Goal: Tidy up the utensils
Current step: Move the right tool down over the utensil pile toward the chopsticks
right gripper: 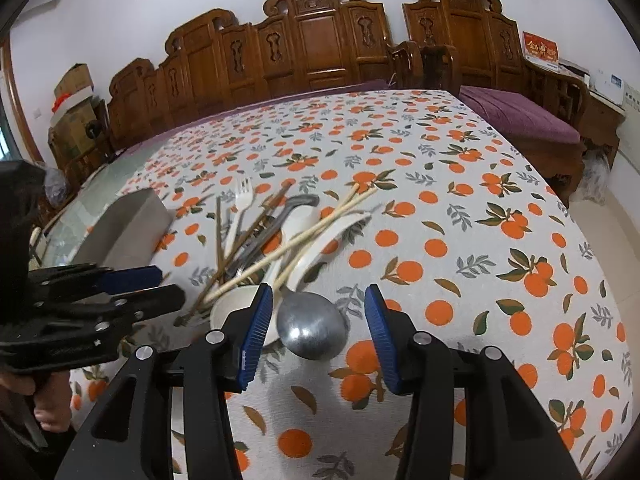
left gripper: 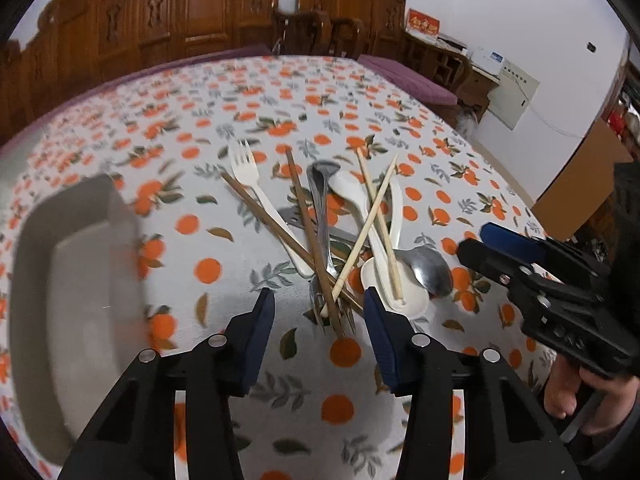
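Both grippers parted over the utensil pile, nothing pinched

Left gripper (left gripper: 320,300) jaws spread, tips either side of the near ends of the brown chopsticks (left gripper: 316,240) and metal fork (left gripper: 320,300), not touching; right gripper (right gripper: 319,300) jaws spread, metal spoon (right gripper: 312,328) bowl lying between the pads, no contact seen. Rest of pile just beyond: pale chopsticks (left gripper: 374,220) crossed over white ceramic spoons (left gripper: 352,196), white plastic fork (left gripper: 256,188) at left, all on orange-print tablecloth (left gripper: 224,264). Grey tray (left gripper: 84,280) sits left of the pile, blurred
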Tool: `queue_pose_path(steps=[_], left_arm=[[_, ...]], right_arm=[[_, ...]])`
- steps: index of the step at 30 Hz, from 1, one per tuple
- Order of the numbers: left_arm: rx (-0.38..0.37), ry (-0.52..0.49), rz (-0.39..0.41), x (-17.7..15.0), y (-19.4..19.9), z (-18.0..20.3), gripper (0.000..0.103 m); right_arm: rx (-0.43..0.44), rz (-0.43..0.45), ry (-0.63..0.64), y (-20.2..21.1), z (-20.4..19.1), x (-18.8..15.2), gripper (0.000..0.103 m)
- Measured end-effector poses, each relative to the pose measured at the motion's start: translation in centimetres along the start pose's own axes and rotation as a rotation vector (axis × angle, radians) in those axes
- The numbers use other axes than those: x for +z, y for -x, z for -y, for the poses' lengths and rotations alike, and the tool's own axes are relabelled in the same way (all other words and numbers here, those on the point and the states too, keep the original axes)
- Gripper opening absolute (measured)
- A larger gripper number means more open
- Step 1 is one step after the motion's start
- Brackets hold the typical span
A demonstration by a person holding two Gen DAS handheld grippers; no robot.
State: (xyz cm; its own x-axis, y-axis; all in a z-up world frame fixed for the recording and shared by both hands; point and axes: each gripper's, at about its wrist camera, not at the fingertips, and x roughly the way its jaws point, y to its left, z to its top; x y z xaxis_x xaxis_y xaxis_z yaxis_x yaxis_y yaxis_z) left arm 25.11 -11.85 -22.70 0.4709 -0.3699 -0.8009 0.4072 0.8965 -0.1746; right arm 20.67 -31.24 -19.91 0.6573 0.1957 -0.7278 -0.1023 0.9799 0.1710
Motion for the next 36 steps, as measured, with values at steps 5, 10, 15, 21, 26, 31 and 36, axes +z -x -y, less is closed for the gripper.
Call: queue_pose_path(steps=[5, 10, 15, 21, 26, 31, 36], left_arm=[[-0.021, 0.002, -0.030, -0.5, -1.9, 0.4, 0.037], [-0.009, -0.003, -0.029, -0.9, -2.2, 0.5, 0.023], [-0.010, 0.013, -0.002, -1.1, -1.2, -0.3, 0.016], [-0.009, 0.016, 0.015, -1.1, -0.1, -0.7, 0.002], [-0.017, 0.020, 0.007, -1.2, -0.2, -0.9, 0.002], [-0.043, 0.050, 0.016, -0.6, -0.3, -1.2, 0.016], [-0.063, 0.077, 0.000, 0.3, -1.7, -1.2, 0.021]], right_arm=[[0.003, -0.012, -0.023, -0.5, 0.7, 0.0, 0.050], [0.005, -0.020, -0.017, -0.8, 0.4, -0.1, 0.050], [0.000, -0.026, -0.005, -1.0, 0.1, -0.3, 0.050], [-0.013, -0.028, 0.013, -1.1, -0.4, -0.5, 0.050], [-0.030, -0.032, 0.021, -1.2, -0.5, -0.6, 0.050], [-0.038, -0.035, 0.021, -1.4, -0.5, -0.6, 0.050], [-0.041, -0.037, 0.033, -1.5, -0.7, -0.7, 0.050]])
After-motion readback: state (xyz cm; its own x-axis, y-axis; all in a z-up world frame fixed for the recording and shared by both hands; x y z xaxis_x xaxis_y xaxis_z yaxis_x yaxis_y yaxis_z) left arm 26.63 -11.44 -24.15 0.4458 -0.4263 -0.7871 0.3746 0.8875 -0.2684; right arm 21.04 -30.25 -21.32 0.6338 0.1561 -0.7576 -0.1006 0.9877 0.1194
